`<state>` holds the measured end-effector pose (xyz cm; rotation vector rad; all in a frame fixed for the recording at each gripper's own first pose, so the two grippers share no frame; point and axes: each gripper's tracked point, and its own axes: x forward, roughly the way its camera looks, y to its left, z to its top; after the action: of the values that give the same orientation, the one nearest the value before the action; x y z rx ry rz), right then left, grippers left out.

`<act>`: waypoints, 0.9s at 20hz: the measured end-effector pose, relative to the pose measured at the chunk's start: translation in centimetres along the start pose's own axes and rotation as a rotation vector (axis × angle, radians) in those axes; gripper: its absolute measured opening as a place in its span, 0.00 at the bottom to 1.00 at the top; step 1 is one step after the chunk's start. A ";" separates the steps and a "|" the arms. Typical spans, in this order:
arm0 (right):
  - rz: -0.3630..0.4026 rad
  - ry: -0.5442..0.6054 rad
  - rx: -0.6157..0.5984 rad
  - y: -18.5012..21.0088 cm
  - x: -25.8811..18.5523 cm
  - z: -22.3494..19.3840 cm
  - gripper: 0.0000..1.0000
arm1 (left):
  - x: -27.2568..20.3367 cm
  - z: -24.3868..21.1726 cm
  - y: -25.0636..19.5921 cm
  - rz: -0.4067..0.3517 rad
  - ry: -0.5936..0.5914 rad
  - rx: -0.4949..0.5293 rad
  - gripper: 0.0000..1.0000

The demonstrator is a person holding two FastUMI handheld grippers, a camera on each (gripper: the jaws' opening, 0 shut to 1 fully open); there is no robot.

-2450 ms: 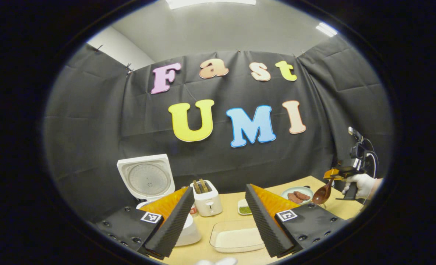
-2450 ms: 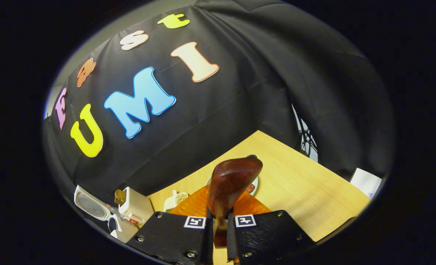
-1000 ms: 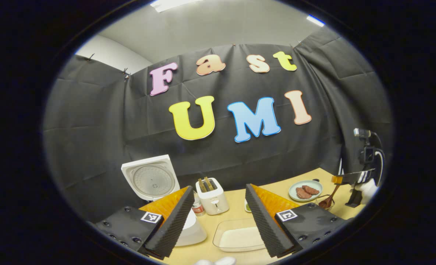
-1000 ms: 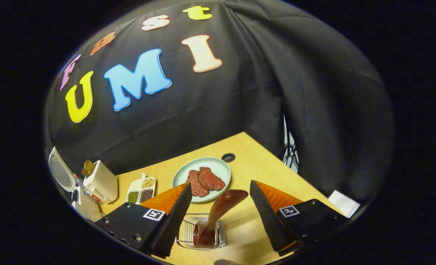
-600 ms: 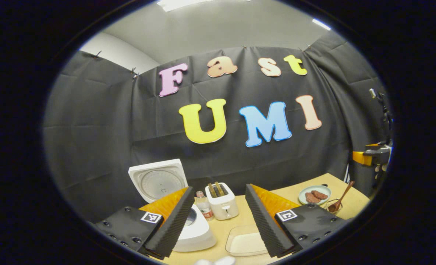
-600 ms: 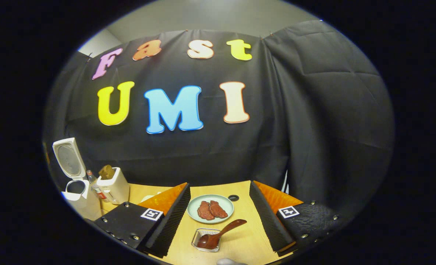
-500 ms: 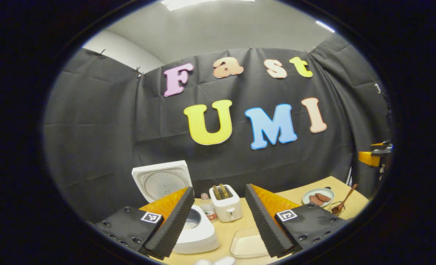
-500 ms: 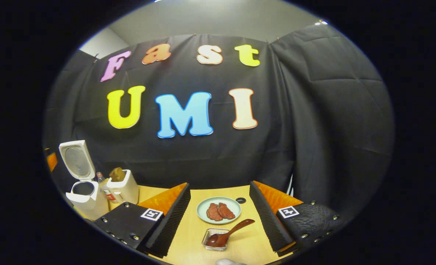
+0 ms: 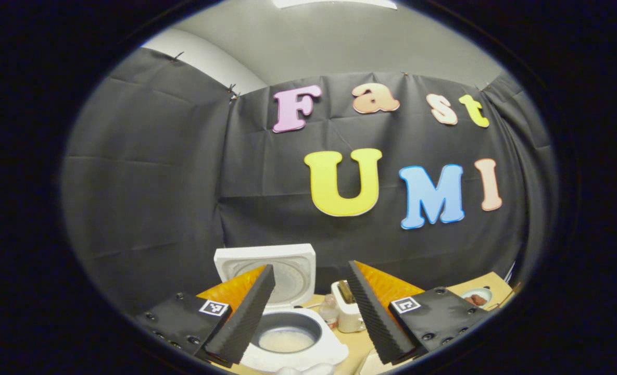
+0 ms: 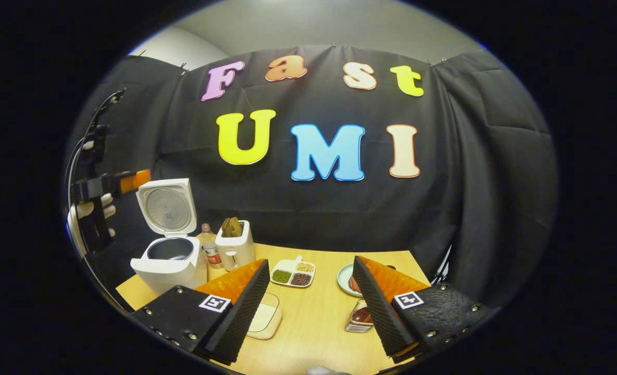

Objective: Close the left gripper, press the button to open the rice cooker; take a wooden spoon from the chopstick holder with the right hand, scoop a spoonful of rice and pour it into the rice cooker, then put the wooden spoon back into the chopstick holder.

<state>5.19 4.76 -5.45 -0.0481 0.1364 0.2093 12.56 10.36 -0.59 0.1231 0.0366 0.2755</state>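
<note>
the rice cooker (image 10: 170,258) stands at the back left corner of the worktop (image 10: 313,317) with its lid raised, and in the left gripper view a pale layer of rice lies in the bottom of its pot (image 9: 287,338). the wooden spoon (image 10: 363,314) sits bowl-down in the chopstick holder (image 10: 356,323), a small wire basket near the front right of the worktop, half hidden behind one finger of the right gripper (image 10: 311,304). going by that, the opening, the scoop, the pour and the return of the spoon all look done, so the task reads as at its very end.

the right gripper hangs above the front edge of the worktop with its jaws wide apart and nothing between them; the glass dish of rice (image 10: 264,315) lies just behind its other finger. the left gripper (image 9: 311,312) hovers above the cooker, also with jaws wide and empty; in the right gripper view it is seen held up by a gloved hand (image 10: 92,208) beside the raised lid.

no task step seems left. the next move calls only for drawing both grippers clear: the right one away from the holder without catching the spoon's handle, the left one away without knocking the lid.
</note>
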 end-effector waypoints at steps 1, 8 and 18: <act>0.004 0.007 -0.002 0.7 -0.1 -0.2 0.98 | 1.6 0.5 1.0 0.017 -0.003 0.005 0.97; -0.026 0.032 0.018 1.7 -0.1 -0.2 0.98 | 13.8 2.5 5.9 0.095 0.028 -0.014 0.99; -0.079 0.127 0.043 -0.5 0.0 -3.2 0.99 | 26.1 -6.2 9.4 0.160 0.272 0.045 0.99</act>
<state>4.91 4.05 -8.58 -0.0242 0.2646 0.1242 34.78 27.21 -6.08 0.1323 0.3045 0.4504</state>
